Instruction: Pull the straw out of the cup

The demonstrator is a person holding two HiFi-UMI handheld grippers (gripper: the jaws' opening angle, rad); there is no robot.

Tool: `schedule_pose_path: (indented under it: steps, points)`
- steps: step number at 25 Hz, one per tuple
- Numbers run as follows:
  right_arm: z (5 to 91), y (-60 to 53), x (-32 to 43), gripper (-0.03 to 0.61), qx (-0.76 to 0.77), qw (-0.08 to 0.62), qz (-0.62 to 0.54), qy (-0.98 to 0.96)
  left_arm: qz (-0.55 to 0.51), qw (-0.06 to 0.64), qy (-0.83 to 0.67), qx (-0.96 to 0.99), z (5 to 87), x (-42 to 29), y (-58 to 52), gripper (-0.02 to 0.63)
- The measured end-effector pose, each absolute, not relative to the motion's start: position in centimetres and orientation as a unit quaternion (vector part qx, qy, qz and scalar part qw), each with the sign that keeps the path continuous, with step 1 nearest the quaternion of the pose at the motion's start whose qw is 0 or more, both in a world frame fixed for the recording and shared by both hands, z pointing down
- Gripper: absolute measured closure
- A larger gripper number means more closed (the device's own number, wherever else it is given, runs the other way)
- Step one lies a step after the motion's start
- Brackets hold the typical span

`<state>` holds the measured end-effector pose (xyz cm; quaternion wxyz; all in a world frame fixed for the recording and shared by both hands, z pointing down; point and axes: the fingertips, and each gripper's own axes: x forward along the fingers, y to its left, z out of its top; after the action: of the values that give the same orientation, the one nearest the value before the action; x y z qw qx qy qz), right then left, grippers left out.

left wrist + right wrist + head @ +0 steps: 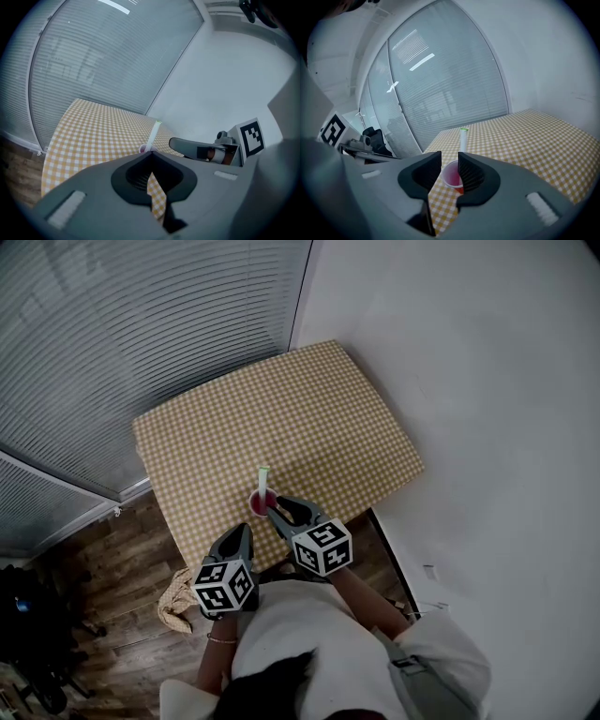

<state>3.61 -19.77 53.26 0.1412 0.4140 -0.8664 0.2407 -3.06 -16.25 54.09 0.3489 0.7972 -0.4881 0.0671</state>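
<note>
Left gripper (150, 154): jaws together, tips meeting, nothing between them. It sits at the near edge of the table (309, 399), left of the cup (262, 503) and apart from it.

Right gripper (450, 161): jaws apart, pads pressing on nothing. The cup shows through the gap, just past the tips and partly behind the right jaw. From above, this gripper lies close on the cup's right, pointing at it. Cannot tell if a tip touches the rim.

Cup: small, red-pink inside, upright on the yellow checked tablecloth, near the table's near edge and between the two grippers.

Straw (263, 478): white with a green tip, standing in the cup with most of its length above the rim. Neither gripper touches it.

Surroundings: grey blinds (141, 343) run along the table's far left side, a white wall (469, 381) along its right, and a wood floor (122, 549) lies below.
</note>
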Motion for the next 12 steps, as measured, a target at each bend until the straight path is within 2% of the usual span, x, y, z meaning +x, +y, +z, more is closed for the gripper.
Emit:
schedule_pose_path:
  steps: [12]
  points:
    - [54.2, -22.0, 3.5, 0.448, 0.421, 0.155, 0.243, -0.860, 0.066, 0.343, -0.501, 0.792, 54.2, -4.5, -17.0, 0.594]
